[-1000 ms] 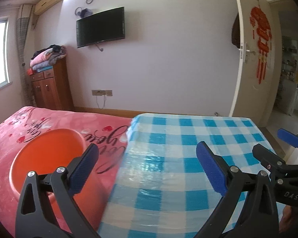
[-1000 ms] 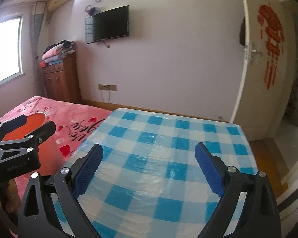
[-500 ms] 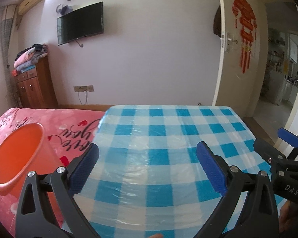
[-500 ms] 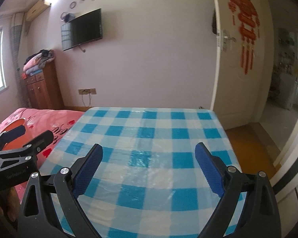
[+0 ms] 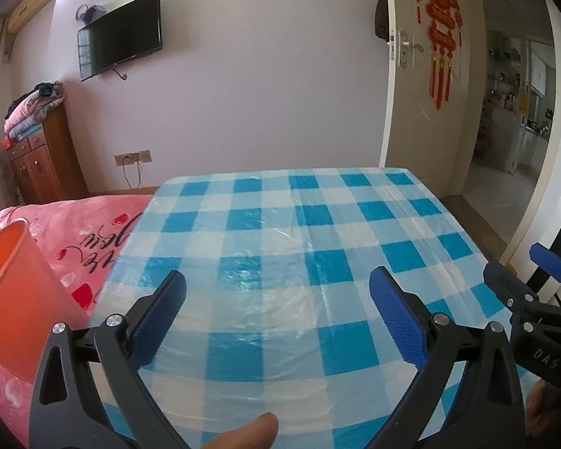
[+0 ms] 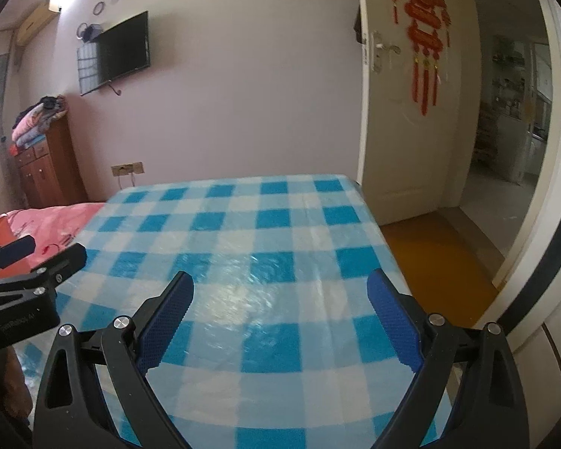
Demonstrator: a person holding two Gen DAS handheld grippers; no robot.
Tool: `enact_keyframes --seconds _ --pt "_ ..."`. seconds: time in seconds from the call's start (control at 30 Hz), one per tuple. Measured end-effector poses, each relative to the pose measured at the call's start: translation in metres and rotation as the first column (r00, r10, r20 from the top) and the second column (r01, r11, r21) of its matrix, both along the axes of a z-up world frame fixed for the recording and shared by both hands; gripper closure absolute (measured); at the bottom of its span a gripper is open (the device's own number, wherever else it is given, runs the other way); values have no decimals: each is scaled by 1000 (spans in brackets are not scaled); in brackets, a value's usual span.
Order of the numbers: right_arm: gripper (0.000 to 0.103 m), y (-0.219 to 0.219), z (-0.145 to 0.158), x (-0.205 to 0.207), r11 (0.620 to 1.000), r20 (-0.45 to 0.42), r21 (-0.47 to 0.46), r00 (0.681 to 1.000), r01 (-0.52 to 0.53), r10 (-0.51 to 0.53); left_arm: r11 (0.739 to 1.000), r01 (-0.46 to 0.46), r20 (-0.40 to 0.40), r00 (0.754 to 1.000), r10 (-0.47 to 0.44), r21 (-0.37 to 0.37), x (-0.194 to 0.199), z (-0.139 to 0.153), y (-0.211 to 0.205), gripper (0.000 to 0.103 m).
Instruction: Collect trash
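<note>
Far left, on pink bedding (image 5: 93,224): orange bin (image 5: 15,292), well outside left gripper (image 5: 276,299)'s spread, empty fingers. Over blue checked table (image 5: 318,232), right gripper (image 6: 280,299), likewise released, gripping nothing.

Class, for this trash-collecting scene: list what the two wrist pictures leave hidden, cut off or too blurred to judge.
- Orange bin: left wrist view, cut by the left edge; its inside is unseen.
- Checked table: right wrist view, near edge hidden behind the right tool; surface blurred.
- Trash: none visible in either view.
- Kitchen shelves: too small to read.
</note>
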State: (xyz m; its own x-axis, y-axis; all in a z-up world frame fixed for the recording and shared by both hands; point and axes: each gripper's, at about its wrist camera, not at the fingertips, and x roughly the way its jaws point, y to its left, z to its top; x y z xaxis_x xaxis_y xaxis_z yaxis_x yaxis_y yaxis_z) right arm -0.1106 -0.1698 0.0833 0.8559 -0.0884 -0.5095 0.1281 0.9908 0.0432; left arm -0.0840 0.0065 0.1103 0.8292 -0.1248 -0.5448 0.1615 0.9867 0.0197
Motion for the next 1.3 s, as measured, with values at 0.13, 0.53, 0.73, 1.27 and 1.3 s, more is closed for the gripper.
enact_keyframes --seconds 0.13,0.53,0.73,1.27,1.3 --pt "10 -8 -11 -2 999 -4 -25 1000 23 -23 1000 18 -15 1000 -19 -7 0 -11 -9 4" --pt "10 -15 -22 -5 998 3 -54 999 41 -41 999 37 -44 998 -36 37 -4 -27 -26 4" --pt "10 -13 -21 -5 998 13 -59 999 30 -29 999 31 -49 998 -30 38 -4 -29 -25 4" --pt "10 -5 -24 1 999 -2 -53 1000 14 -14 999 16 -55 998 -14 42 -2 -35 -19 4" --pt "10 -5 -24 1 999 -3 -52 1000 15 -15 999 15 -56 998 -13 40 -1 -36 -19 4"
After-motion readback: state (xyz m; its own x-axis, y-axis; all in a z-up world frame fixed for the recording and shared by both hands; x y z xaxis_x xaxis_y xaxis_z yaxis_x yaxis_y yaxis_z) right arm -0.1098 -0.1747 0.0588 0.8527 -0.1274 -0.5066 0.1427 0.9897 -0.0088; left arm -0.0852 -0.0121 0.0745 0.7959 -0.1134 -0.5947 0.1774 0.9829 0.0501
